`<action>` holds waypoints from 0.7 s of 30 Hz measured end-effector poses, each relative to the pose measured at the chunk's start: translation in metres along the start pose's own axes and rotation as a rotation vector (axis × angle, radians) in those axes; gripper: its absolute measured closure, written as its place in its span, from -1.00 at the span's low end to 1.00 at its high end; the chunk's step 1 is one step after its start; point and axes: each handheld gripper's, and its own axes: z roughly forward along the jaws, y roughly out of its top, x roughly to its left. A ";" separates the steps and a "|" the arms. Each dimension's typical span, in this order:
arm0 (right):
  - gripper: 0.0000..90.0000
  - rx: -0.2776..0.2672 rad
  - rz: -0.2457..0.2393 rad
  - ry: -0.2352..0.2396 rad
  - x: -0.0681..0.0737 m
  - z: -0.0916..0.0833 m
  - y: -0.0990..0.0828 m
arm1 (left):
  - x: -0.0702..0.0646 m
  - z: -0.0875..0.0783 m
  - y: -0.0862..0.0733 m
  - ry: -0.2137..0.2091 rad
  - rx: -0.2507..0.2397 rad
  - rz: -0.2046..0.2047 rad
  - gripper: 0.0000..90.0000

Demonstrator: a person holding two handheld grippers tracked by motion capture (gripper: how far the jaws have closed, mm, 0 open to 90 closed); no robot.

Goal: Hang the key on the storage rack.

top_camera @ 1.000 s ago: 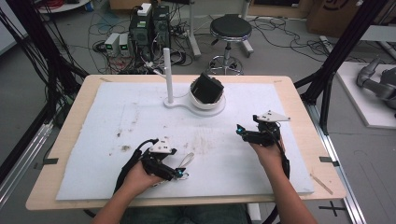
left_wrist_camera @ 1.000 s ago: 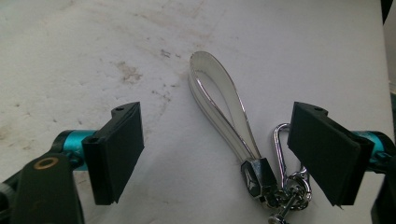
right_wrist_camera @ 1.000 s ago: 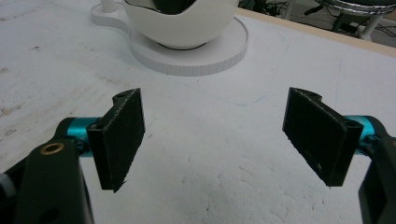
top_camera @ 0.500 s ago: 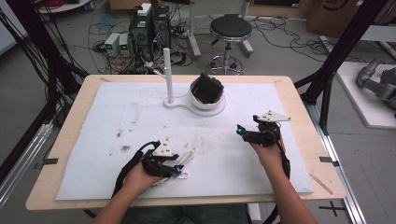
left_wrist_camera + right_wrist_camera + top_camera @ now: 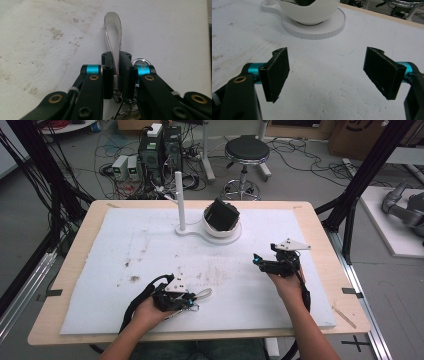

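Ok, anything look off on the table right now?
Brown stains mark the white mat near the left gripper, and the black object sits tilted in the white bowl. Nothing looks spilled or broken.

No text, label, brand, number or sign can be read on anything here. A cardboard box (image 5: 361, 134) at the far right of the high view carries dark print, too cropped and blurred to make out.

metal, foam and matt plastic

between the left gripper's (image 5: 116, 75) matt black plastic pads sits a glossy, polished metal loop (image 5: 113, 30). under it, a rough white foam-like mat (image 5: 162, 32), stained brown. beyond the right gripper (image 5: 325, 72), a smooth white bowl (image 5: 309, 11).
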 end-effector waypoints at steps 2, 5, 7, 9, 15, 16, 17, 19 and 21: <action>-0.53 0.001 0.002 0.000 0.000 0.000 0.000 | 0.001 -0.004 0.001 0.006 -0.023 -0.004 0.81; -0.53 0.002 0.001 0.001 0.000 0.000 0.000 | 0.003 -0.011 0.001 0.037 -0.061 -0.021 0.81; -0.53 0.002 0.001 0.003 0.000 0.000 0.000 | 0.004 -0.015 0.001 0.049 -0.083 -0.033 0.81; -0.53 0.007 -0.003 0.004 0.000 0.001 0.000 | 0.005 -0.020 0.002 0.056 -0.114 -0.050 0.81; -0.53 0.008 0.007 0.006 0.001 0.002 0.000 | 0.008 -0.035 0.005 0.114 -0.213 -0.096 0.81; -0.53 0.010 0.008 0.007 0.002 0.002 -0.001 | 0.009 -0.038 0.005 0.123 -0.226 -0.094 0.81; -0.53 0.011 0.002 0.011 0.001 0.003 -0.001 | 0.010 -0.040 0.006 0.128 -0.232 -0.095 0.81; -0.53 0.015 0.005 0.013 0.002 0.004 0.000 | 0.012 -0.045 0.007 0.143 -0.251 -0.104 0.81; -0.53 0.010 0.002 0.013 0.002 0.004 0.000 | 0.016 -0.049 0.008 0.156 -0.272 -0.114 0.81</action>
